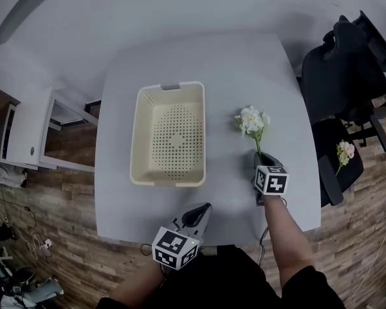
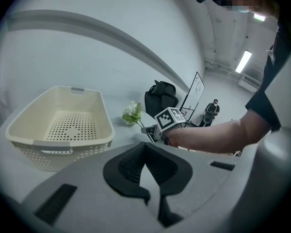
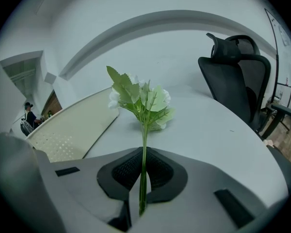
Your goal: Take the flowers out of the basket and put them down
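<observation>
The cream perforated basket (image 1: 200, 134) stands empty at the middle of the grey table (image 1: 244, 63); it also shows as the basket (image 2: 58, 144) and the basket (image 3: 72, 127). My right gripper (image 1: 260, 157) is shut on the green stem of a white flower sprig (image 1: 252, 121), to the right of the basket. The stem runs up between the jaws of the right gripper (image 3: 144, 152) and the flower head (image 3: 143, 98) hangs low over the table. My left gripper (image 1: 202, 209) is near the table's front edge, and this left gripper (image 2: 145, 147) is shut with nothing in it.
A black office chair (image 1: 347, 63) stands right of the table, with another pale flower sprig (image 1: 344, 152) on its seat. A white cabinet (image 1: 32, 131) is at the left. Wooden floor surrounds the table.
</observation>
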